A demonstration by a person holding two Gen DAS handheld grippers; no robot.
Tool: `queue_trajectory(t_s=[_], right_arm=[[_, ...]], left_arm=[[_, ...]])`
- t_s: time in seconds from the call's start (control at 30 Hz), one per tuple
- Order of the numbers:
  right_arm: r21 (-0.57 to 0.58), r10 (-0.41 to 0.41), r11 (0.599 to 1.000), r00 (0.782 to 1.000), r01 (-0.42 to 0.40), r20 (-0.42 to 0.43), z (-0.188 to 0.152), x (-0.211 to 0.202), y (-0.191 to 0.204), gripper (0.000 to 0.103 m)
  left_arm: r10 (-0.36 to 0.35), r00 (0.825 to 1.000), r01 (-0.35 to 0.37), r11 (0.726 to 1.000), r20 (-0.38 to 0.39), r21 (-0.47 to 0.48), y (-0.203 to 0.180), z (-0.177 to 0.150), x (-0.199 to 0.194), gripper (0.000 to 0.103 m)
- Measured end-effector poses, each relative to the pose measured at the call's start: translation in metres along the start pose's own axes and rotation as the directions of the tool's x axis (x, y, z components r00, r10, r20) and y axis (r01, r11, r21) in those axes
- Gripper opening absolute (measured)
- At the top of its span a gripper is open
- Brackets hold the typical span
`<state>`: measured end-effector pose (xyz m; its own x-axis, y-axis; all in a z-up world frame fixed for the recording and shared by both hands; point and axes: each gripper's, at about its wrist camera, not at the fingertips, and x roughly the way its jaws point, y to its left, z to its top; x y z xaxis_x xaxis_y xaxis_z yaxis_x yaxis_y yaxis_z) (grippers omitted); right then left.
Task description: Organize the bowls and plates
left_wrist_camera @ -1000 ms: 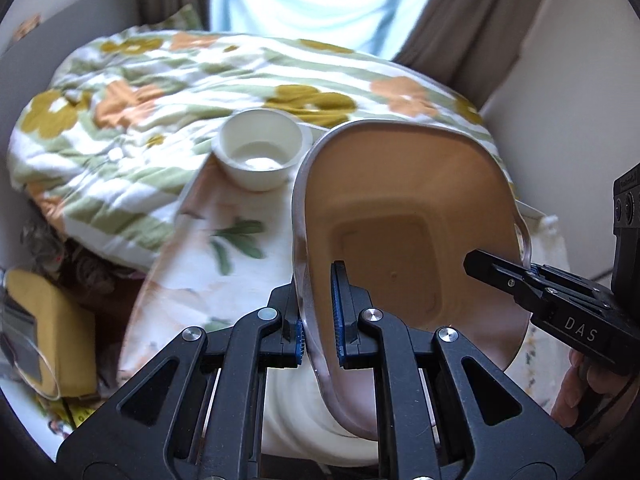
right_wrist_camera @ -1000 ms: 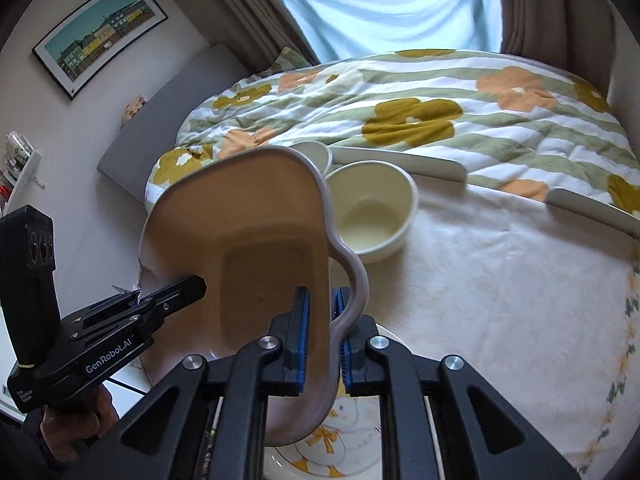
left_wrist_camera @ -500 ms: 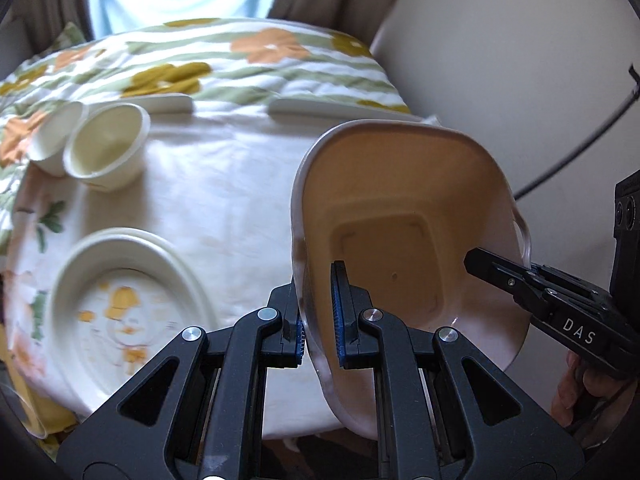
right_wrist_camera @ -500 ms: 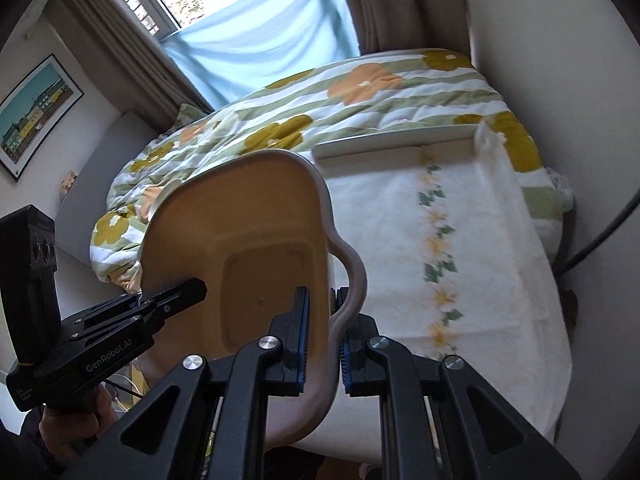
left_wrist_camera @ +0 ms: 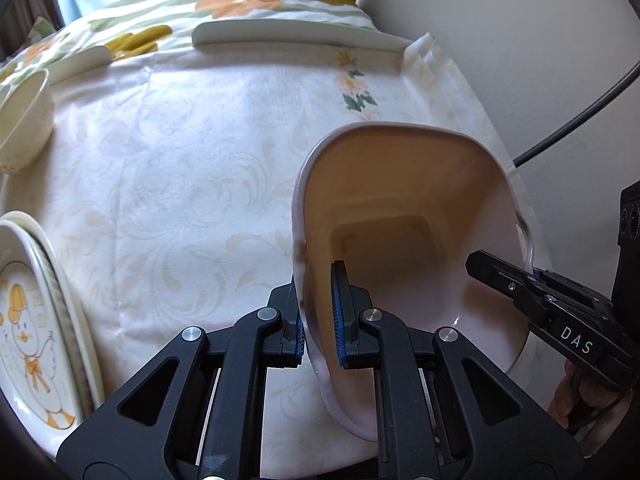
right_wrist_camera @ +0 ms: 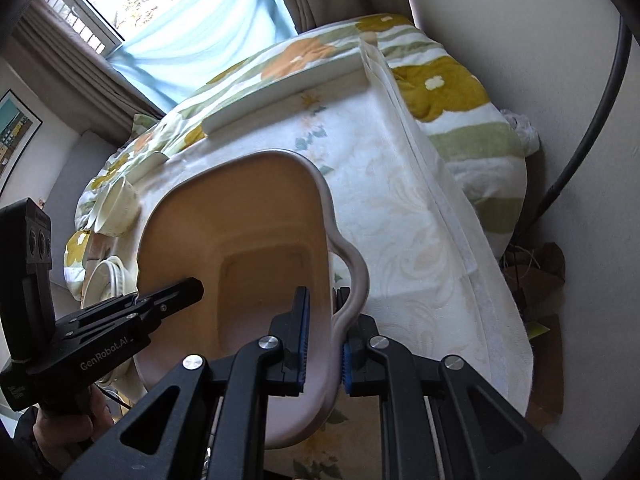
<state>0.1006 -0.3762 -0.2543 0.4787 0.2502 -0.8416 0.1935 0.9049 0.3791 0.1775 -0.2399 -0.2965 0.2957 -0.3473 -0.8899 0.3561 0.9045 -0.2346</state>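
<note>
A beige square bowl with handles (left_wrist_camera: 404, 216) is held between both grippers over the right part of the table. My left gripper (left_wrist_camera: 320, 320) is shut on its left rim. My right gripper (right_wrist_camera: 322, 336) is shut on its right handle rim; the bowl (right_wrist_camera: 248, 240) shows tilted there. The right gripper also shows in the left wrist view (left_wrist_camera: 520, 284), and the left gripper in the right wrist view (right_wrist_camera: 160, 300). A stack of plates with a duck drawing (left_wrist_camera: 28, 320) lies at the table's left. A cream round bowl (left_wrist_camera: 24, 120) stands at the far left.
The table wears a cream floral cloth (left_wrist_camera: 180, 160). A white tray edge (left_wrist_camera: 296, 36) lies at the table's back. A flowered duvet (right_wrist_camera: 440, 80) lies behind. A wall and a black cable (left_wrist_camera: 580, 120) are at the right, close to the table's edge.
Both grippers have carried the square bowl from above the plate stack to the right and lowered it toward the table's right part. Both grips are unchanged.
</note>
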Motion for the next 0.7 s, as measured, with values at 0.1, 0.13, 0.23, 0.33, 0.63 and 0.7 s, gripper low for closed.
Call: queue_trajectory(t_s=[0.1,0.13,0.23,0.33,0.63,0.7], right_arm=[[-0.005,0.005,1.0,1.0,-0.005,-0.003,-0.001,0.006,-0.008,0.012],[-0.01,0.006,1.0,1.0,-0.006,-0.004,-0.001,0.006,-0.008,0.012],[-0.02,0.001,1.0,1.0,-0.001,-0.005,-0.001,0.008,-0.007,0.012],[-0.007,0.01,1.0,1.0,-0.01,-0.007,-0.002,0.01,-0.009,0.012],[0.044,0.03,0.999,1.0,-0.03,-0.006,0.001,0.013,-0.013,0.014],[0.049,0.026,0.998,1.0,-0.026,-0.003,0.001,0.012,-0.013,0.03]], left_arm=[[0.012,1.0,-0.012,1.0,-0.006,-0.007,0.005,0.002,0.005,0.009],[0.015,1.0,-0.015,1.0,-0.006,-0.009,0.007,0.004,0.006,0.009],[0.013,1.0,-0.013,1.0,-0.008,-0.015,0.007,0.006,0.007,0.01],[-0.015,1.0,0.014,1.0,-0.028,-0.024,0.007,0.007,0.008,0.03],[0.013,1.0,-0.013,1.0,0.017,0.015,0.002,0.008,-0.003,0.078],[0.029,0.999,-0.029,0.999,0.021,0.018,0.003,0.008,-0.004,0.078]])
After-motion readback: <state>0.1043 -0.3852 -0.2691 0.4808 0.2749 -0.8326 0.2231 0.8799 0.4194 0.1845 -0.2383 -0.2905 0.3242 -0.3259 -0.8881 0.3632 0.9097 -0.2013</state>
